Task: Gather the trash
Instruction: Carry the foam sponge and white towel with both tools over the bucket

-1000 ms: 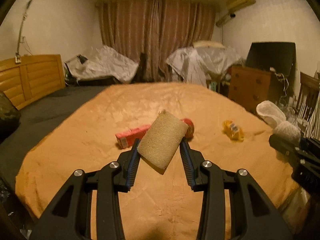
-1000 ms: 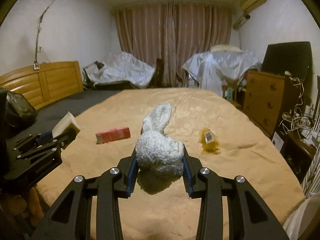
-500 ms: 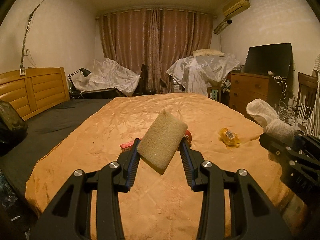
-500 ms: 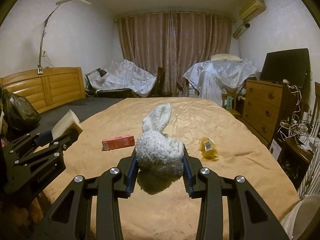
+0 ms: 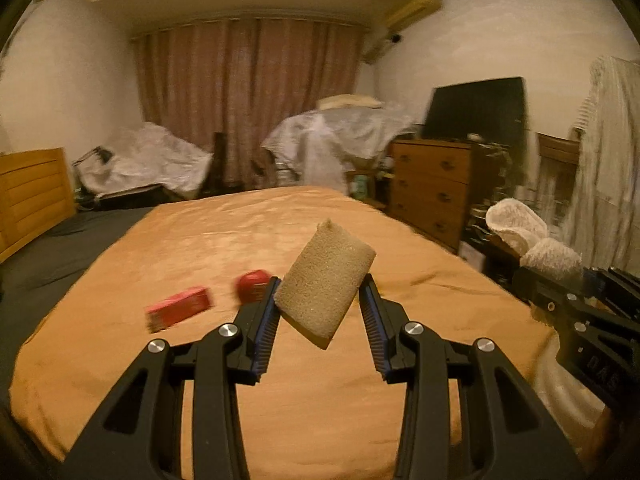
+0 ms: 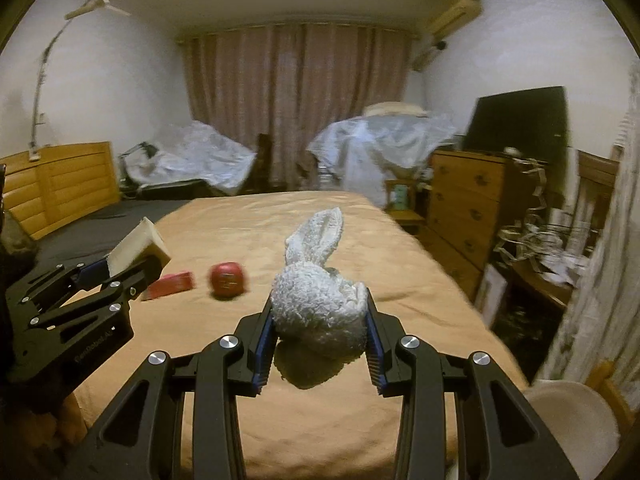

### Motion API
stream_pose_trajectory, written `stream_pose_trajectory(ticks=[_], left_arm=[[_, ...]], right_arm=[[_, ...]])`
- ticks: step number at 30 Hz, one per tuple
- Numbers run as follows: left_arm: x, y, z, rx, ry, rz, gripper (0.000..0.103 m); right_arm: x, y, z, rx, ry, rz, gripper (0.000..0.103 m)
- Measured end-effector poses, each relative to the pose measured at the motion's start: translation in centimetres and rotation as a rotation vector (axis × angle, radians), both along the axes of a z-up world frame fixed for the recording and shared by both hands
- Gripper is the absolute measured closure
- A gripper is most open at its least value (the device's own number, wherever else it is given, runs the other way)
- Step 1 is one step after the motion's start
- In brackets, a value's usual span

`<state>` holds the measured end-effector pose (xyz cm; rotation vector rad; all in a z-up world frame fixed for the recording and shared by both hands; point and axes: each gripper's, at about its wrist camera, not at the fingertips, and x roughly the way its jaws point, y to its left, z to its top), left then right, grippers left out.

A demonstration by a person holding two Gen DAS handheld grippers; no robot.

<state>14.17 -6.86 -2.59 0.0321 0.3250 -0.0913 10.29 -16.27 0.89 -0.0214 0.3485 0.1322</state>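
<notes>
My left gripper (image 5: 320, 304) is shut on a tan sponge (image 5: 325, 276) and holds it above the orange bedspread (image 5: 280, 392). My right gripper (image 6: 320, 320) is shut on a fluffy white cloth (image 6: 318, 308), also above the bed. On the bed lie a red box (image 5: 178, 309) and a red round can (image 5: 251, 283); both also show in the right wrist view, the box (image 6: 172, 283) and the can (image 6: 227, 280). The left gripper with the sponge (image 6: 136, 250) shows at the left of the right wrist view, and the right gripper with the cloth (image 5: 532, 240) shows at the right of the left wrist view.
A wooden dresser (image 6: 468, 208) with a black screen (image 6: 520, 120) stands right of the bed. A cluttered low table (image 6: 548, 248) and a white round object (image 6: 568, 420) are at the near right. A wooden headboard (image 6: 60, 184) and covered furniture (image 6: 200, 160) lie at the back left.
Both views have swung to the right. The red box and can now sit further left, and the yellow wrapper has gone out of sight. Both grips are unchanged.
</notes>
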Motion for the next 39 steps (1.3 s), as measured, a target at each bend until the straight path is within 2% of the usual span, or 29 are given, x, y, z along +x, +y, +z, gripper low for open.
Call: stream_pose_trajectory(ticks=[11,17,24,28,32,36,39], left_arm=[[0.0,-11.7,-0.7,0.014,0.020,-0.250,0.065],[-0.5,-15.9,-0.9,0.028,0.036,-0.354,0.065],[-0.4,-20.6,-1.0,0.053,0.076,-0.450,0.065],[-0.8,-23.1,-1.5,0.090,0.122,-0.508,0.064],[0.2,-25.5,-2.5,0.134,0.218,-0.568,0.064],[1.1,-27.6,-3.8,0.207,0.303,-0.636,0.064],[1.7,-28.6,-4.8,0.231,0.374,-0.680,0.064]], right_arm=[[-5.1,-13.5,-0.4,-0.007,0.041,-0.207,0.063],[-7.9,-20.2,-0.1,-0.018,0.068,-0.300,0.063],[-9.3,-26.2,-0.1,-0.001,0.158,-0.362,0.063],[-8.7,-29.6,-0.4,0.020,0.274,-0.353,0.063],[-7.4,-32.3,-0.6,0.066,0.384,-0.334,0.063],[-5.9,-34.4,-1.7,0.075,0.506,-0.307,0.063],[-4.9,-35.8,-3.4,0.090,0.610,-0.282,0.063]])
